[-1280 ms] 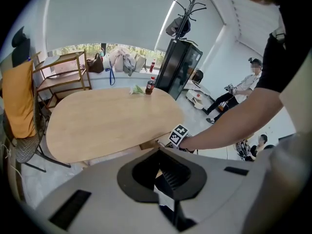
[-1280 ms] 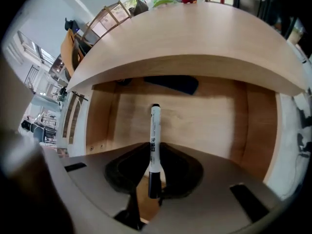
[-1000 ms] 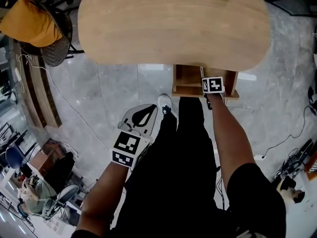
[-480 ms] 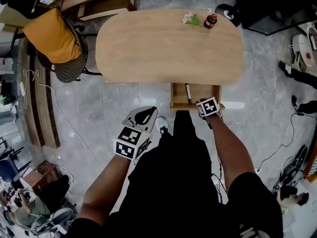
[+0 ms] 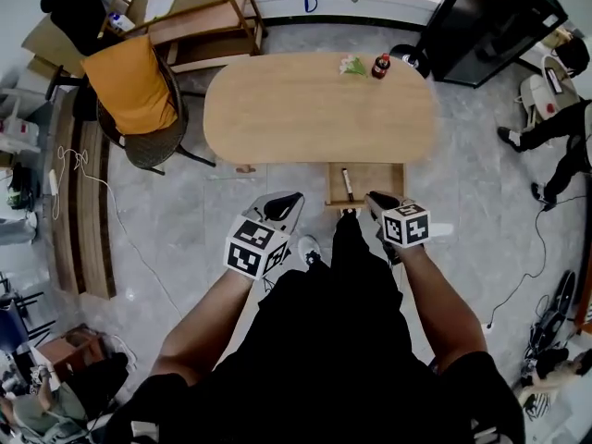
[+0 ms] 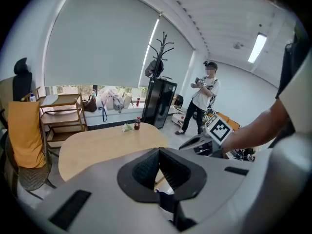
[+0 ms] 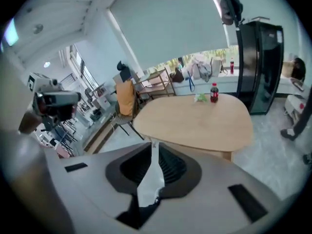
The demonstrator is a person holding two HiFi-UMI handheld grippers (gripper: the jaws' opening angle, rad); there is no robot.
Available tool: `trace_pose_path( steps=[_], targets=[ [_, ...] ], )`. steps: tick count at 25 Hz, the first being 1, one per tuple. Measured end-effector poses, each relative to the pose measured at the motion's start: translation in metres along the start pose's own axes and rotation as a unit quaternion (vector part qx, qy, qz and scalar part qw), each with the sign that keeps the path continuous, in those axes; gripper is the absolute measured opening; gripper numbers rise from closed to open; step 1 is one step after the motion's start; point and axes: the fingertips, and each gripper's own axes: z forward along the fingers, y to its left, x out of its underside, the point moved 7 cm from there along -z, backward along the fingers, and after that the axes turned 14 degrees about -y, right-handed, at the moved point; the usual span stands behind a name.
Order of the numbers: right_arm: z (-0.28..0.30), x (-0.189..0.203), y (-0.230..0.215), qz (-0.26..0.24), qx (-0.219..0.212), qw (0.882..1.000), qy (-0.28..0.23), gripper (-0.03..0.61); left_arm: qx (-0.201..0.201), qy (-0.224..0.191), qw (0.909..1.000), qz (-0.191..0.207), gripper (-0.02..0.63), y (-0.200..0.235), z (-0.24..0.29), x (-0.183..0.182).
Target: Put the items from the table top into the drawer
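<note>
Bottle [image 5: 380,66] at the bench's [image 5: 305,109] far edge
Left hand-held gripper [image 5: 280,202] and right hand-held gripper [image 5: 376,201] are pressed together, empty; the upright bottle is seen at 12 o'clock, nearer the right.

Right gripper [image 5: 377,202] drawn back from drawer [image 5: 375,178], table [image 5: 319,109] farther off

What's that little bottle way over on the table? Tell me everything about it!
The bottle is small, with dark liquid, a red cap and a red label. It stands upright near the far edge of the wooden table, right beside a small green-and-white bundle. Nothing else is near it.
</note>
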Motion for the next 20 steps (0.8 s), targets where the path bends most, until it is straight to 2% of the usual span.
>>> trace_pose_path(
  steps=[4,8,11,14,20],
  targets=[
    [-0.065,-0.032,0.052,-0.012,-0.012,0.996,-0.089,0.031,0.018,-0.022,0.9996,0.005,0.002,-0.023,-0.021,-0.003],
    [-0.111,-0.05,0.088,-0.022,-0.027,0.988,-0.151,0.021,0.027,-0.052,0.9982,0.009,0.002,-0.05,-0.035,-0.012],
    [-0.138,-0.059,0.109,-0.032,-0.049,0.982,-0.181,0.009,0.036,-0.071,0.9966,0.017,0.002,-0.074,-0.046,-0.019],
    [-0.164,-0.067,0.121,-0.062,-0.063,0.974,-0.207,0.003,0.036,-0.094,0.9946,0.023,0.002,-0.095,-0.056,-0.027],
    [-0.223,-0.065,0.129,-0.108,-0.074,0.965,-0.226,0.003,0.024,-0.136,0.9904,0.011,0.002,-0.146,-0.072,-0.035]
  ],
)
